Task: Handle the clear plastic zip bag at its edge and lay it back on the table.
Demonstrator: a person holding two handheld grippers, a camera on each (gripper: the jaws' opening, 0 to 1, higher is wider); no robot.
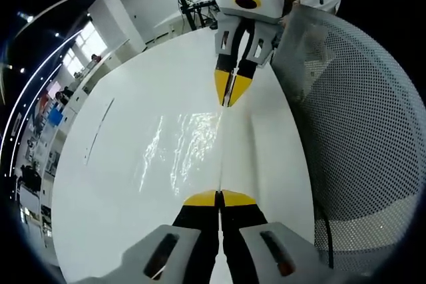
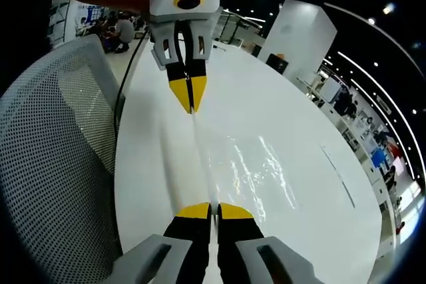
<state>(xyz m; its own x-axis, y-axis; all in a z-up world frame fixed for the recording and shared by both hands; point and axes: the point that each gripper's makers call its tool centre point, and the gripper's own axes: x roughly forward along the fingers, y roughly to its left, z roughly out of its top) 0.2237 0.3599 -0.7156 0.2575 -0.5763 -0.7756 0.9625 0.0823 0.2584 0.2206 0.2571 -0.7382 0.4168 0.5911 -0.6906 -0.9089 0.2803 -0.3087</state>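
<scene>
The clear plastic zip bag (image 1: 180,144) is stretched between both grippers by one edge, its film glinting over the white table (image 1: 120,184). In the left gripper view my left gripper (image 1: 219,198) is shut on the near end of that edge. At the far end the right gripper (image 1: 230,92) comes in from the top, shut on the same edge. In the right gripper view the bag (image 2: 249,164) runs from my right gripper (image 2: 213,211), shut on it, up to the left gripper (image 2: 190,98). I cannot tell if the film touches the table.
A grey mesh chair back (image 1: 353,131) stands close beside the table edge and the same chair (image 2: 53,151) also appears in the right gripper view. White cabinets (image 1: 133,11) and a hall with people lie beyond. A dark line (image 1: 98,128) marks the tabletop.
</scene>
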